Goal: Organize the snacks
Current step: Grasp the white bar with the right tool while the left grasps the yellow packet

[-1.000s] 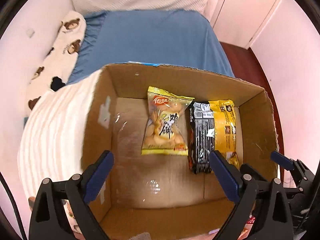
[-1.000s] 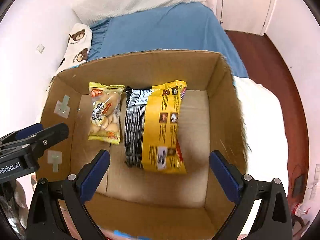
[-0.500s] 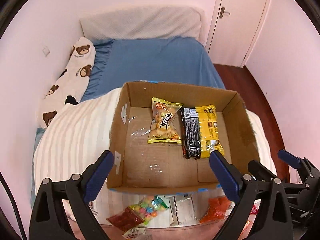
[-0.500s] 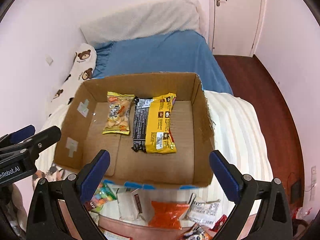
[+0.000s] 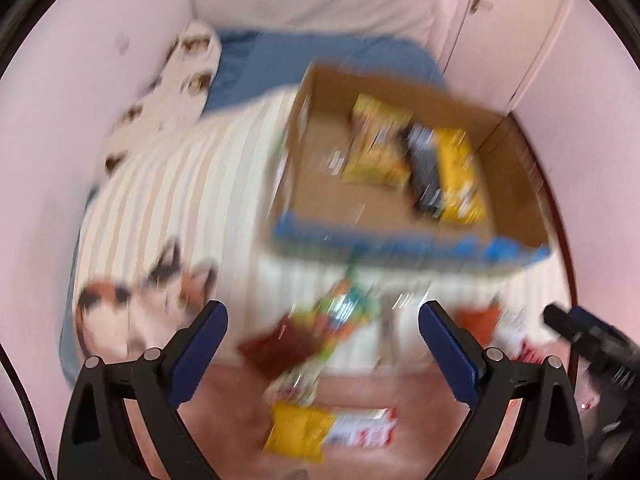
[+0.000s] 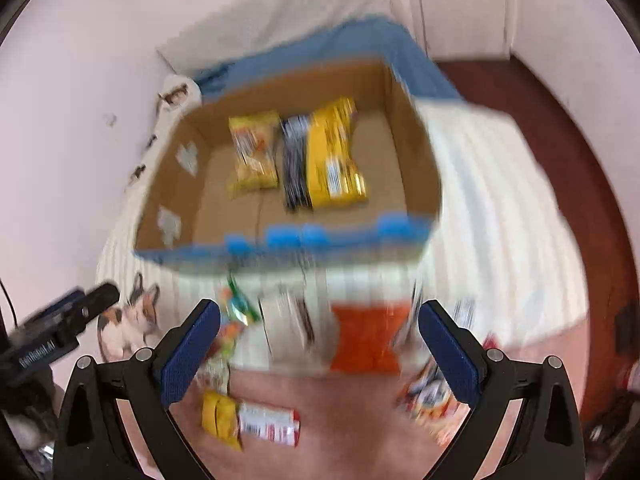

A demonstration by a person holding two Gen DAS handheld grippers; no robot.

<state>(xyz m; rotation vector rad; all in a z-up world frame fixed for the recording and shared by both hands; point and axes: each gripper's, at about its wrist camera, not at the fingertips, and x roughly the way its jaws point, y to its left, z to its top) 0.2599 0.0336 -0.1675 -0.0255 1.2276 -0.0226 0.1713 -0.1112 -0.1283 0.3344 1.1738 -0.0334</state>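
Blurrily, a cardboard box (image 6: 416, 152) sits on a striped blanket (image 6: 492, 216) beside pink walls (image 6: 60, 120).

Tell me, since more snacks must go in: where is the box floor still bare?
In the cardboard box: bare floor left of the small yellow packet, right of the black-and-yellow pack, and along the near wall. The bed in front is crowded with loose snacks.

Matt cardboard box (image 6: 416, 168), glossy packets (image 6: 332, 156)
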